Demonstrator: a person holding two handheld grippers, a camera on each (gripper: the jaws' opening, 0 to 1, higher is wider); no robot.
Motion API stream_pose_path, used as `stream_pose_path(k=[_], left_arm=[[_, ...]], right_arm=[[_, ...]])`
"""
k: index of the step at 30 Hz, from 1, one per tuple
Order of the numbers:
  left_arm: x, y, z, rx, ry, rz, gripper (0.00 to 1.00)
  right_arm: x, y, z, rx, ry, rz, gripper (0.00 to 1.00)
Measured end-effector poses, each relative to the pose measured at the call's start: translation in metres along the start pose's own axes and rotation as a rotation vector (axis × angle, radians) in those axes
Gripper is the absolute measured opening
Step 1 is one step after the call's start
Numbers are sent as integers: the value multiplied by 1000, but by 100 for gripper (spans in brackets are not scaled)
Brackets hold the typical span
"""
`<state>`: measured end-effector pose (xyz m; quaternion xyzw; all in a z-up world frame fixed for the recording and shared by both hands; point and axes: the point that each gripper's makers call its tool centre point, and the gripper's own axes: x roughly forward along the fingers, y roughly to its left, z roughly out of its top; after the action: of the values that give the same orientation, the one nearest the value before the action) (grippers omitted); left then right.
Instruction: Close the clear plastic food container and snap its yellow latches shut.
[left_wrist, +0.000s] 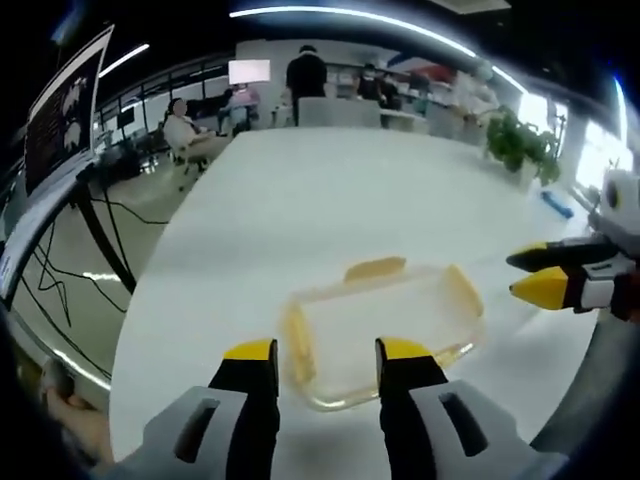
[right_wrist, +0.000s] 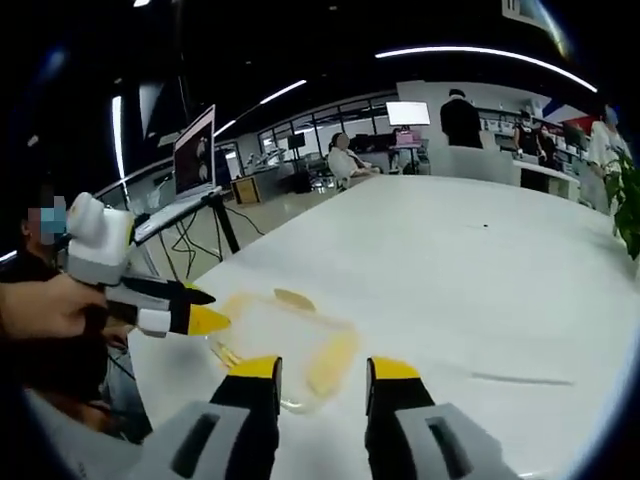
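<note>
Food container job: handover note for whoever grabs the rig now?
Left tool: open, empty, just short of the container's near edge.
Right tool: open, empty, beside the container.
Clear container sits on the white table, lid apparently on.
Yellow latches stick out from the sides, so they look unsnapped.
Done: lid seems in place.
Left: press each latch down until all are snapped.

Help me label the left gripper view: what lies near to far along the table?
Left gripper → clear container → bare white table → white chair back → standing person in black.
</note>
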<state>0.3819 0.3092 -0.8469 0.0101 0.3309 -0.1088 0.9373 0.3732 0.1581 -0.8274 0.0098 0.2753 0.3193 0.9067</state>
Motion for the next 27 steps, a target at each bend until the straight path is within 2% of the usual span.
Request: stream_pose_path(k=[10, 17, 27], left_arm=[[6, 4, -6, 7, 23, 11, 29], [10, 11, -8, 25, 33, 21, 20], [12, 12, -7, 39, 30, 29, 8]], right_arm=[[17, 10, -10, -22, 35, 16, 25], [26, 7, -18, 1, 68, 6, 14], [32, 2, -22, -2, 81, -7, 9]])
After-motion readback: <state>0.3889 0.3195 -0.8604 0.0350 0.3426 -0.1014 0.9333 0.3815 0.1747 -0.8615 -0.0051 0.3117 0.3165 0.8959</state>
